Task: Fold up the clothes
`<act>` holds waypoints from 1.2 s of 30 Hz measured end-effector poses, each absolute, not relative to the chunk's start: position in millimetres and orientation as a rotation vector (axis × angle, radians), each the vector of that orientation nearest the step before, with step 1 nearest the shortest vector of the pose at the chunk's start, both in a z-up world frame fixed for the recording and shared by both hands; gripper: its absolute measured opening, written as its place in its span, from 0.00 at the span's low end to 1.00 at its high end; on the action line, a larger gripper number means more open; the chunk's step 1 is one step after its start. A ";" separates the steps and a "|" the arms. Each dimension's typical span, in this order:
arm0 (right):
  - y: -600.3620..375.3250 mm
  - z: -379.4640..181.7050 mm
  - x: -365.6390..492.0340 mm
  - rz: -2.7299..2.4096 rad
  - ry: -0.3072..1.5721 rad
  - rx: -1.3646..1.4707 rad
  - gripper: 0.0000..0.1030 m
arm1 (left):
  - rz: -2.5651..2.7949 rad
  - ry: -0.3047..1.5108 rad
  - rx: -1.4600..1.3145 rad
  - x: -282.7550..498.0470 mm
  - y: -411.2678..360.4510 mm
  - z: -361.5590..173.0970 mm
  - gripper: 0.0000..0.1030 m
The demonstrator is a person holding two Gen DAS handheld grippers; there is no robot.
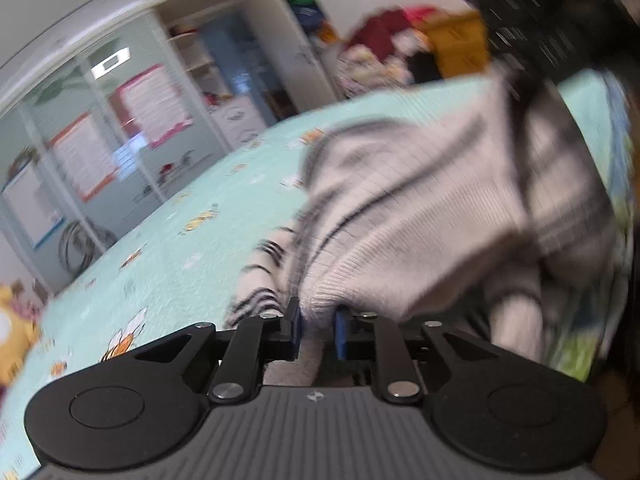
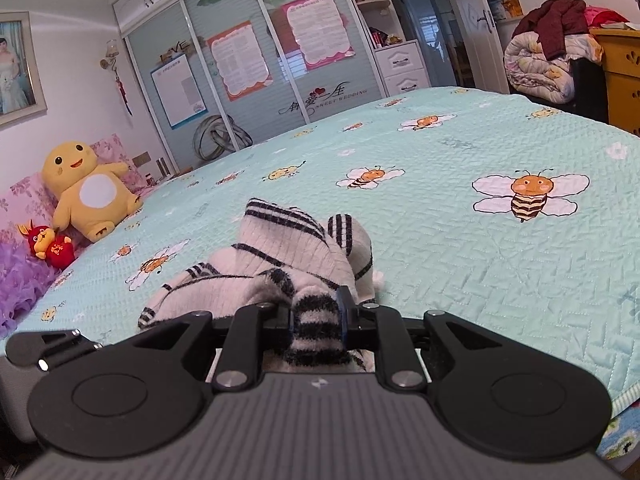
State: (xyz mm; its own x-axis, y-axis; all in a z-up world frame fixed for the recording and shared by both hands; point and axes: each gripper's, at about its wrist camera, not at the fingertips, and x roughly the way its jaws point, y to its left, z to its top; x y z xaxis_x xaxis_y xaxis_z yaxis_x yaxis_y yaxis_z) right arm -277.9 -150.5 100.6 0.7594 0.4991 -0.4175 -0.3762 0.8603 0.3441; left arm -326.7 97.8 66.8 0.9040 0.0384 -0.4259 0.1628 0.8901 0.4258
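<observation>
**Both hand-held grippers clamped on striped sweater over bed**

Left wrist view, blurred. Left hand-held gripper (image 1: 318, 330) has its blue pads pinched on the ribbed edge of the sweater (image 1: 400, 216), white knit with dark stripes. No earlier frame to compare. Left of this gripper lies the mint bedspread (image 1: 168, 248) with bee prints; far left past the bed's edge sits a yellow blur, too smeared to name. Straight ahead of the jaws the sweater rises lifted and stretched, running up and to the right toward a dark blurred shape at the top right corner that I cannot identify. Beyond the bed, left to centre, a wardrobe (image 1: 120, 128) with glass doors and posters.

Right wrist view, sharp. Far left of the right hand-held gripper (image 2: 318, 320), a yellow plush toy (image 2: 90, 190) leans by the bed's side, with a small red plush (image 2: 50, 244) just below it. The gripper is closed on a bunched striped part of the sweater (image 2: 280, 256), pads pressing both sides of the cloth. The rest of the garment lies crumpled on the bedspread (image 2: 460, 240) directly ahead of the jaws and slightly left. To the right, bare bedspread with a big bee print. Far right at the back, a pile of bedding (image 2: 548, 64) beside a yellow cabinet (image 2: 620, 76).
</observation>
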 end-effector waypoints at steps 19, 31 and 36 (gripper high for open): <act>-191.4 87.7 -207.4 0.642 0.790 0.934 0.20 | -0.093 0.634 -0.489 -233.7 167.9 143.4 0.13; -191.4 95.4 -210.8 0.675 0.737 0.989 0.12 | -0.082 0.507 -0.576 -269.7 187.8 169.9 0.11; -168.5 156.1 -221.7 0.779 0.591 0.862 0.11 | -0.041 0.356 -0.521 -298.2 198.9 220.3 0.11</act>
